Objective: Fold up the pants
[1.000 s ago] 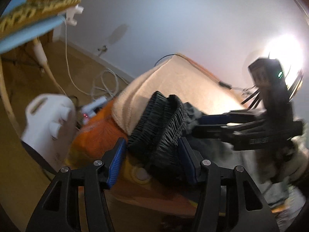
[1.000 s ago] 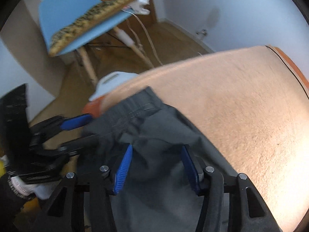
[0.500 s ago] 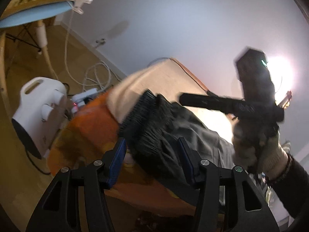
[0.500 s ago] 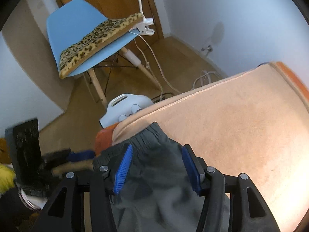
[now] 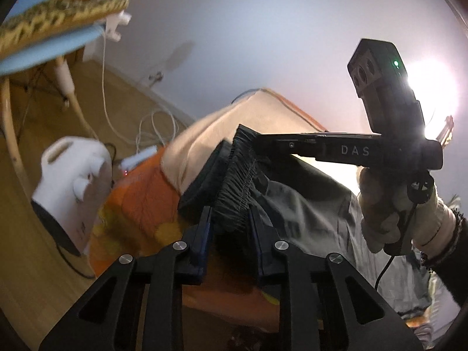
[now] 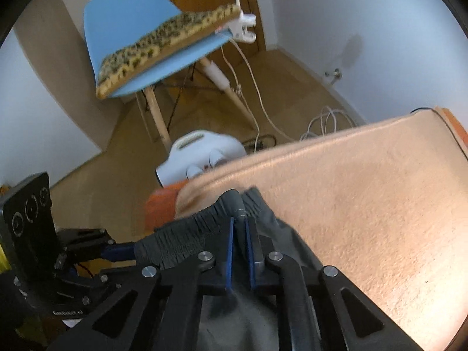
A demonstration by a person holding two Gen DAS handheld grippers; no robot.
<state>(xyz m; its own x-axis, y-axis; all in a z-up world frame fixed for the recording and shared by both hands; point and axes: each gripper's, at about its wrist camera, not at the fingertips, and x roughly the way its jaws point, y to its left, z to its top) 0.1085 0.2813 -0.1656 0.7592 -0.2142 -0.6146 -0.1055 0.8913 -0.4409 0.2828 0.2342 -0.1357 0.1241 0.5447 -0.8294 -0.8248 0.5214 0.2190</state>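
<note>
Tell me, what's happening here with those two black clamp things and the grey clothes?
A person is folding grey pants on a peach blanket, holding a clamp tool in each hand. The left gripper is shut on the gathered waistband, and the right gripper pinches the same waistband further along. A white appliance sits on the floor by a blue chair.

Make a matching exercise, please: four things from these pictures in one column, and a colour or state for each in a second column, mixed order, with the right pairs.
Things:
1. pants
2. chair
3. left gripper
4. heater

Colour or state:
A. white, on the floor
B. shut on the ribbed waistband
C. light blue, with a leopard cushion
D. grey, lying on the peach blanket

Pairs: 1-D, 2-C, 3-B, 4-A
</note>
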